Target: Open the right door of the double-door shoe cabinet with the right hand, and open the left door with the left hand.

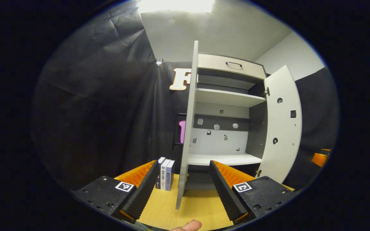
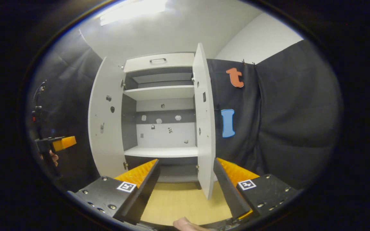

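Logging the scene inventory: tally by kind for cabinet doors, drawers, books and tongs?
Cabinet doors: 2, both swung open, left door and right door
Drawers: 1, top drawer, closed
Books: 3, standing books on the wooden surface beside the left door
Tongs: 2, left tongs and right tongs, both open, holding nothing
Total: 8

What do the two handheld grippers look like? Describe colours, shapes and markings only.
Left gripper and right gripper match: two wedge-shaped fingers, each with an orange ribbed face, on black bolted blocks. Each block carries a square black-and-white marker. A bare fingertip shows at the bottom edge.
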{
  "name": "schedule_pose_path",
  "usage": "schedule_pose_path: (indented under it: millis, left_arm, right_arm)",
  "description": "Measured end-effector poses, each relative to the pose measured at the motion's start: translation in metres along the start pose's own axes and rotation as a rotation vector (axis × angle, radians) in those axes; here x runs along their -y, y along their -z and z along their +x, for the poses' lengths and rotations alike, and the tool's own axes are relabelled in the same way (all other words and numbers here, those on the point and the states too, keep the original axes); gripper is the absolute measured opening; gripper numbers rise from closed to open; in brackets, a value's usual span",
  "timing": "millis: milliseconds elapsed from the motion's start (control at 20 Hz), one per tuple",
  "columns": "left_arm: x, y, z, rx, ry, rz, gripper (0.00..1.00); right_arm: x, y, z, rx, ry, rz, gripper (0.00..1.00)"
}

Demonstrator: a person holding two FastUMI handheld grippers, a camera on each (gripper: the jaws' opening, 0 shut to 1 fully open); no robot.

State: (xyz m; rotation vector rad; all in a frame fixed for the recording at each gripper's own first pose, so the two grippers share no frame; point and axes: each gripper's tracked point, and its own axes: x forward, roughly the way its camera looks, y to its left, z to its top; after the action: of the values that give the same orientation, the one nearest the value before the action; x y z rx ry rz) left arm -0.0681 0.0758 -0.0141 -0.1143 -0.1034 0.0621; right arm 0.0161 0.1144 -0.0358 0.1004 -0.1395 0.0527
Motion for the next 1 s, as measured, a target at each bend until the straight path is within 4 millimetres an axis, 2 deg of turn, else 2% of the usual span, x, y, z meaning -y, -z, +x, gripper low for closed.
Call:
schedule_pose_path:
  millis: [150,300,400,500,700,1000]
  left_arm:
    - [0.012,0.008,-0.017,0.005,0.003,-0.016,0.96]
    - [0.034,0.005,-0.024,0.019,0.064,-0.031,0.96]
    - [0.035,0.008,-0.028,0.03,0.073,-0.017,1.0]
    - [0.037,0.016,-0.03,0.02,0.073,0.0,0.95]
    - [0.046,0.025,-0.028,-0.001,0.094,0.011,0.95]
    - [0.05,0.024,-0.028,0.005,0.109,0.047,0.95]
  right_arm:
    - [0.003,-0.005,-0.01,0.028,0.002,0.007,0.99]
    - [0.005,-0.009,-0.022,0.053,-0.005,0.026,0.99]
    - [0.007,-0.007,-0.027,0.063,-0.006,0.02,0.95]
    - [0.012,-0.002,-0.029,0.064,0.013,0.007,0.99]
    - [0.0,0.006,-0.028,0.045,-0.012,0.009,0.99]
    - [-0.001,0.007,-0.023,0.032,-0.015,-0.007,0.99]
